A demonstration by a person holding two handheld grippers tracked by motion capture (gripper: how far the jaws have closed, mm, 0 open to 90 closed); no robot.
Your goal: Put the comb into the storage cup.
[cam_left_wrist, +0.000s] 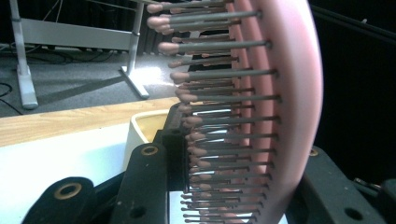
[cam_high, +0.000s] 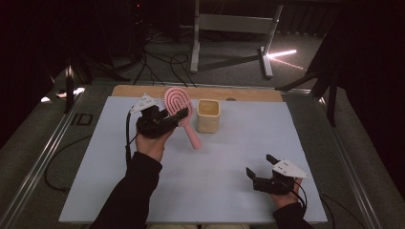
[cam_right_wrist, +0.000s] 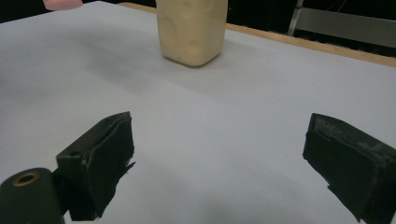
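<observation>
A pink hairbrush [cam_high: 180,106] is held up off the white mat, head up and handle slanting down to the right. My left gripper [cam_high: 176,115] is shut on its head. In the left gripper view the brush [cam_left_wrist: 280,93] stands between the black jaws with its bristles pointing left, and my left gripper [cam_left_wrist: 243,161] clamps it. A cream cup [cam_high: 208,116] stands upright just right of the brush, and its rim [cam_left_wrist: 140,122] shows behind the left jaw. My right gripper [cam_high: 260,164] sits low at the front right, open and holding nothing. In its view, my right gripper [cam_right_wrist: 224,158] faces the cup [cam_right_wrist: 191,30].
A white mat [cam_high: 229,157] covers the table, with a wooden strip [cam_high: 248,94] along its far edge. Beyond the table stand a metal frame's legs [cam_high: 196,43] and loose cables [cam_high: 162,62] on the floor. A metal rail [cam_high: 43,148] runs along the left side.
</observation>
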